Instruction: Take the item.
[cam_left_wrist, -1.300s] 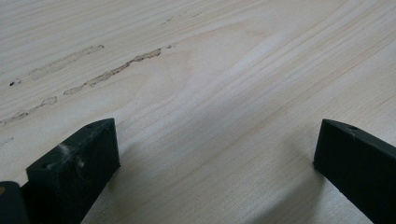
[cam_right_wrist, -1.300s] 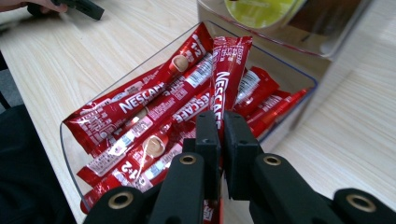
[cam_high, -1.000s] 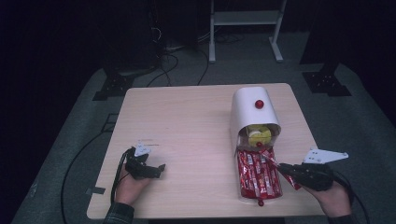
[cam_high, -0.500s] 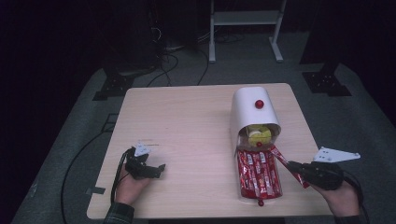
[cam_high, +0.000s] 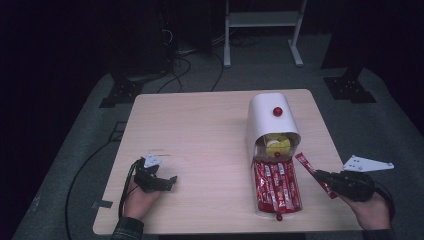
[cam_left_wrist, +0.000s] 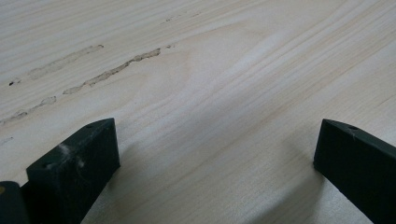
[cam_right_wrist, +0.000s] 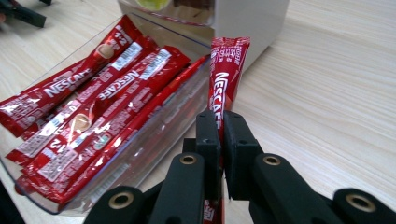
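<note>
My right gripper (cam_high: 325, 178) (cam_right_wrist: 221, 122) is shut on a red Nescafe stick sachet (cam_high: 309, 169) (cam_right_wrist: 224, 77), held just right of the clear drawer tray (cam_high: 260, 209) (cam_right_wrist: 154, 140). Several more red sachets (cam_high: 276, 185) (cam_right_wrist: 88, 98) lie in that tray, which is pulled out from the white dispenser box (cam_high: 270, 120) (cam_right_wrist: 247, 21). Yellow packets (cam_high: 276, 143) show in the box's mouth. My left gripper (cam_high: 167, 183) (cam_left_wrist: 215, 154) rests open on the bare wood at the front left, with nothing between its jaws.
The light wooden table (cam_high: 200, 135) has a scuffed streak (cam_left_wrist: 112, 70) ahead of the left gripper. A red knob (cam_high: 277, 111) sits on top of the box. Dark floor, cables (cam_high: 185, 65) and a white stand (cam_high: 260, 30) lie beyond the far edge.
My right gripper has drawn the red sachet to the right, away from the drawer tray. The left gripper has stayed where it was.
</note>
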